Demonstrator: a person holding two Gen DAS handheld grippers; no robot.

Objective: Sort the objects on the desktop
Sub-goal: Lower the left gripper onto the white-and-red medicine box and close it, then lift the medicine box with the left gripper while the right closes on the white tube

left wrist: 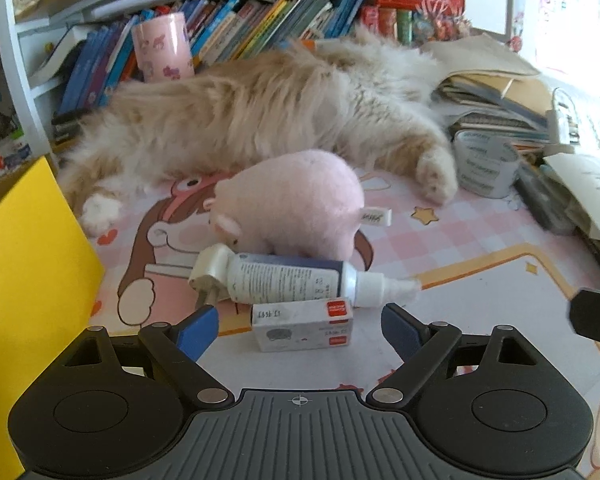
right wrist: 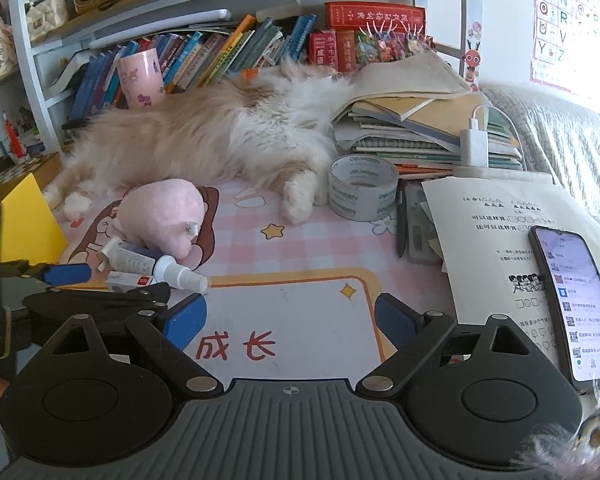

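Jaws wide on both sides, holding nothing. Left gripper open over the small white box, which sits between the blue pads without visible contact on either side. Right gripper open over a bare patch of the pink mat, nothing between its pads.

Seen from the left wrist: white spray bottle lying crosswise just past the box at 12 o'clock, touching or resting on its top edge; white plug against the bottle's base at 11 o'clock; pink plush toy right behind the bottle, farther along 12 o'clock. Yellow box at 9 o'clock, near the cluster, probably the collection bin, though its inside stays hidden.

Seen from the right wrist: tape roll at 1 o'clock, beside a sleeping cat stretched across the back of the worktop; dark pen just right of the tape; phone at 3 o'clock, lying on a printed sheet.

Judged from the layout, sorting barely begun: every loose item lies out on the worktop, none visibly put away. Likely step in hand: closing on the small white box. Left to do: bottle, plug, plush toy, tape roll, pen. Care needed, since the bottle leans close enough to roll once the box lifts.
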